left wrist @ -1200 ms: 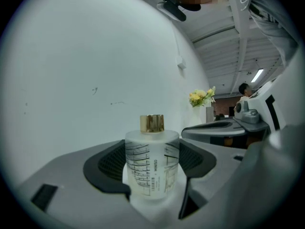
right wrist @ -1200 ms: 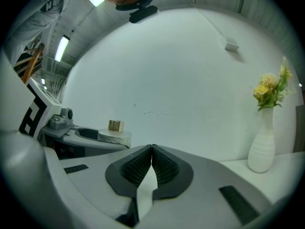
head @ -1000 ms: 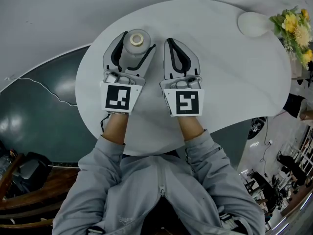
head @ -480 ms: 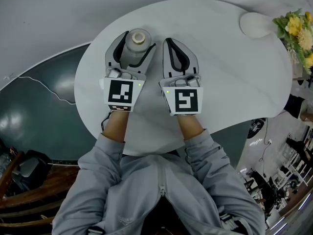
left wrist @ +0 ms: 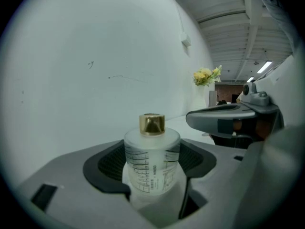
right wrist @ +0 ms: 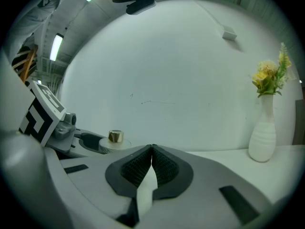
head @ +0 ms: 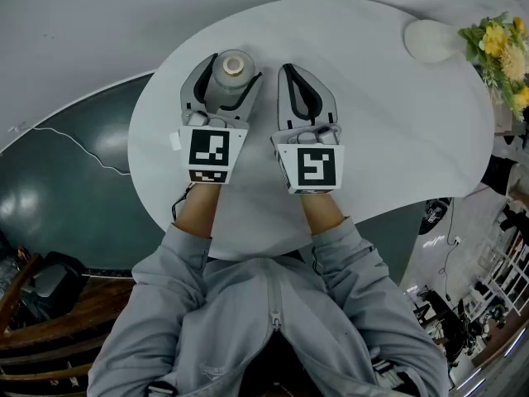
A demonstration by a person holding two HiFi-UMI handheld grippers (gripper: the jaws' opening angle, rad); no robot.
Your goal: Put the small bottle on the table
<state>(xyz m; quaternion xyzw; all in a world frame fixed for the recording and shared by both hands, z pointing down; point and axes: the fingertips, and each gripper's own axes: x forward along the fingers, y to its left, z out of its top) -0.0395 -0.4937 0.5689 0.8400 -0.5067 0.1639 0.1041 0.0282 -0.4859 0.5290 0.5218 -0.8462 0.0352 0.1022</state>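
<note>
A small frosted bottle (head: pixel 232 71) with a gold cap stands upright between the jaws of my left gripper (head: pixel 234 64), over the far left part of the white oval table (head: pixel 397 131). In the left gripper view the bottle (left wrist: pixel 151 163) fills the gap, and both dark pads press its sides. My left gripper (left wrist: pixel 152 171) is shut on it. Whether the bottle's base touches the table is hidden. Just to the right lies my right gripper (head: pixel 287 69), shut with nothing in it. In the right gripper view the pads of my right gripper (right wrist: pixel 152 150) meet, and the bottle's cap (right wrist: pixel 115 137) shows at the left.
A white vase (head: pixel 431 40) with yellow flowers (head: pixel 502 50) stands at the table's far right edge; the vase (right wrist: pixel 263 138) also shows in the right gripper view. A pale wall runs behind the table. Dark floor and a thin cable (head: pixel 78 145) lie to the left.
My left gripper has shifted slightly to the right with the bottle still between its jaws. The right gripper has hardly moved.
</note>
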